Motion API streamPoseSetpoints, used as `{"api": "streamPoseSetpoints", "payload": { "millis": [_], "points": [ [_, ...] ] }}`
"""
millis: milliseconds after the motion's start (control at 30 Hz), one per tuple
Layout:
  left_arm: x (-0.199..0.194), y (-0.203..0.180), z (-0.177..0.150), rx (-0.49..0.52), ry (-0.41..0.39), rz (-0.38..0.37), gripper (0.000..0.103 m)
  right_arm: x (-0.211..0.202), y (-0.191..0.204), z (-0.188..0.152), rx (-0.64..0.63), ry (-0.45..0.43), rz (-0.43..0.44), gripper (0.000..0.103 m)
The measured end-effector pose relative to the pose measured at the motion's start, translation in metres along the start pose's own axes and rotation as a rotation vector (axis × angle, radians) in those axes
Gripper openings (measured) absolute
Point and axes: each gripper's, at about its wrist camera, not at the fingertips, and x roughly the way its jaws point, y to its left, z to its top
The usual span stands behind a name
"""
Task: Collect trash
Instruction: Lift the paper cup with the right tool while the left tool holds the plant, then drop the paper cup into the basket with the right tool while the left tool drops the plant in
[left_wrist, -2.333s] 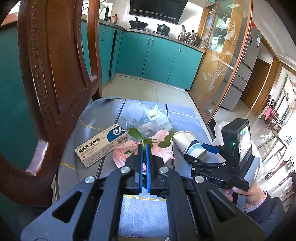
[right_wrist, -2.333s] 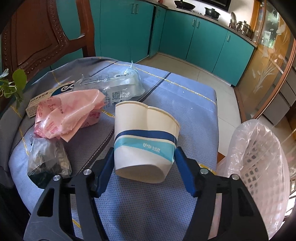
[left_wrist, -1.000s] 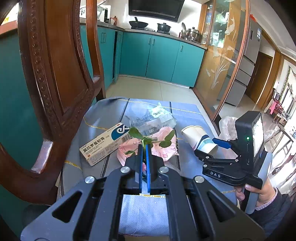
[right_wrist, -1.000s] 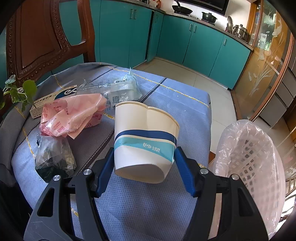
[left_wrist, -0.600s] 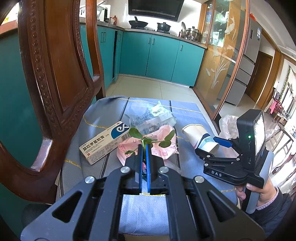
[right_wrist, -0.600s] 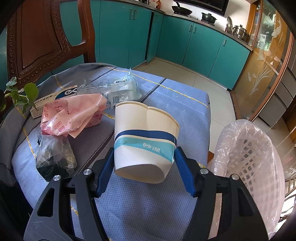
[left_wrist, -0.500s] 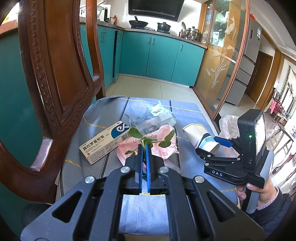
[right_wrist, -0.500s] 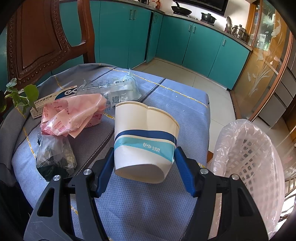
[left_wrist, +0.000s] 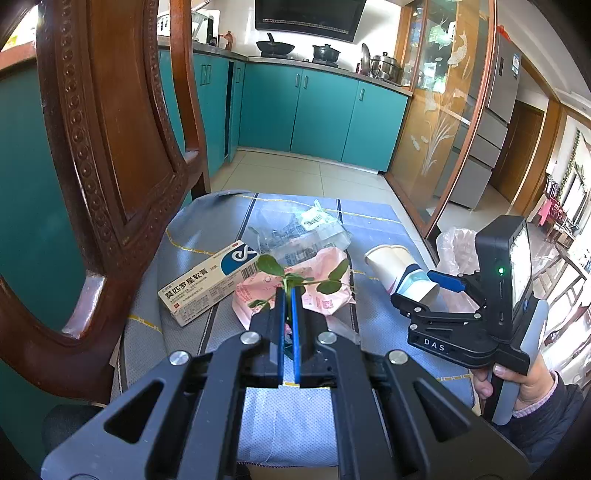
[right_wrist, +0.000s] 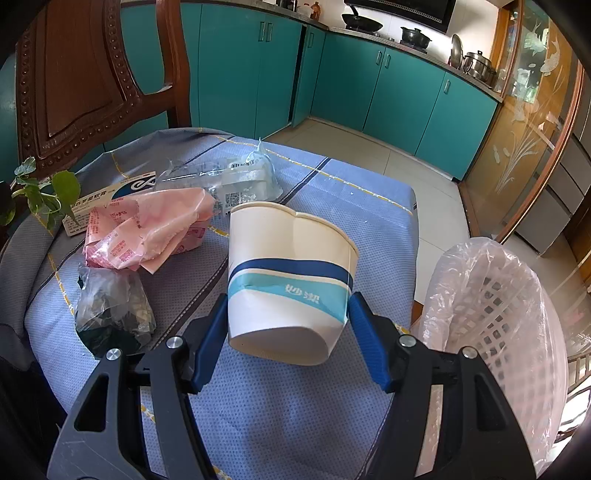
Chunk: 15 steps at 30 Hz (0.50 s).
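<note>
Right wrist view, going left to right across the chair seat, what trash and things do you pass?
Leafy sprig → pink plastic wrapper → paper cup held in the right gripper → lined trash basket.

We count two tools: the left tool (left_wrist: 287, 295) at lower centre of its own view and the right tool (right_wrist: 288, 325) at lower centre of its view. One leafy sprig (left_wrist: 295, 277). One paper cup (right_wrist: 288, 277), mid-frame. One ointment box (left_wrist: 210, 280), left of centre. One pink plastic bag (right_wrist: 147, 229), one clear plastic wrapper (right_wrist: 236, 181) above it, one dark crumpled bag (right_wrist: 110, 310) at lower left. One lined mesh bin (right_wrist: 495, 325) at right edge. One wooden chair back (left_wrist: 110, 147), left. On the counter at top we count two dark pots (left_wrist: 325, 51); steel cookware beside them is too small to count.
</note>
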Motion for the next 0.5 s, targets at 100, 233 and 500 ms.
{"api": "streamPoseSetpoints", "payload": {
  "millis": [100,233,500],
  "points": [
    [-0.001,0.000,0.000,0.000,0.000,0.000,0.004,-0.001,0.000,0.000,0.001,-0.002,0.000,0.064],
    [0.000,-0.001,0.000,0.000,0.000,0.000,0.004,-0.010,-0.003,0.002,0.019,-0.029,-0.004,0.064],
    [0.011,-0.032,0.014,0.040,-0.008,-0.112,0.004,-0.086,-0.074,0.002,0.218,-0.248,-0.086,0.064]
  ]
}}
